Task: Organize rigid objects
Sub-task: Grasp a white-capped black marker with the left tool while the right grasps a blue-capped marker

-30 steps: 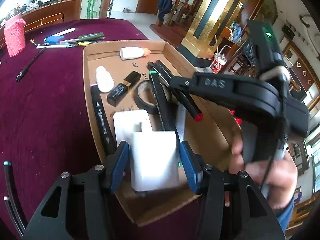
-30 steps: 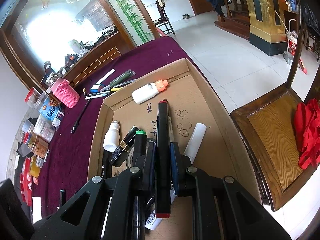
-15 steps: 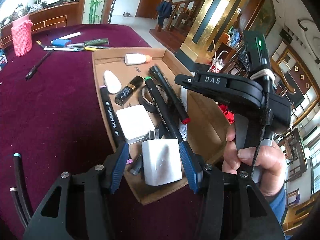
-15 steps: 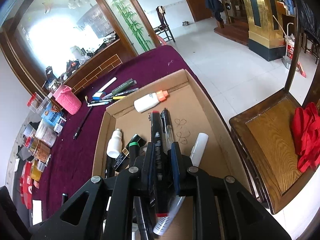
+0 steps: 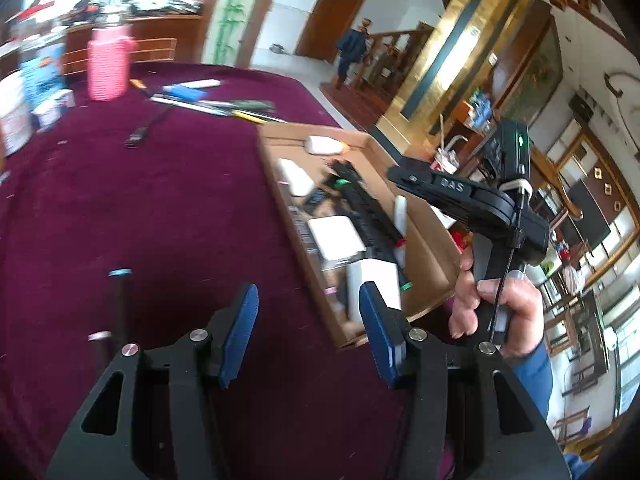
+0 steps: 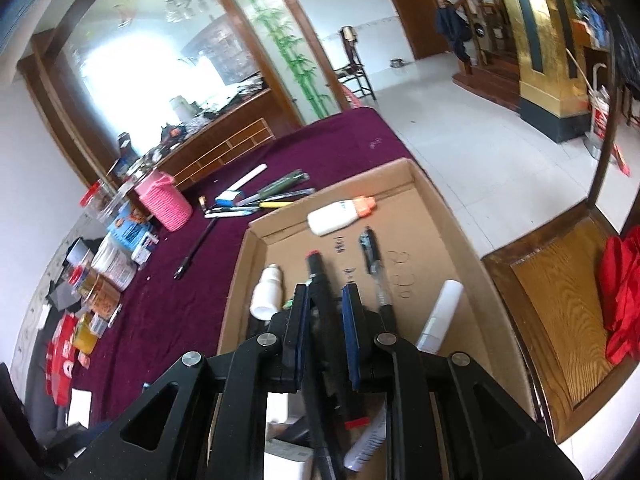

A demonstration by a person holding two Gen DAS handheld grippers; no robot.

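Note:
A shallow cardboard tray (image 5: 428, 240) (image 6: 440, 216) on the maroon table holds markers, a pen, small white bottles, a glue bottle (image 6: 340, 215) and a white box (image 5: 374, 282). My left gripper (image 5: 308, 334) is open and empty, over the cloth left of the tray; the white box stands in the tray's near corner, just beyond its right finger. My right gripper (image 6: 325, 332) is slightly open over the tray, with a black red-tipped marker (image 6: 320, 280) lying in the gap between its pads. The right gripper's body (image 5: 472, 200) shows in the left wrist view.
Loose pens and markers (image 6: 264, 196) lie on the cloth beyond the tray, with a pink knitted holder (image 6: 164, 200) and several jars and packets (image 6: 108, 264) at the left. Two pens (image 5: 118, 304) lie by my left gripper. A wooden chair with red cloth (image 6: 624, 288) stands right of the table.
My left gripper let go of the white box in the tray's near corner, opened wide and swung left over the cloth. My right gripper's jaws parted around the marker and it drew back.

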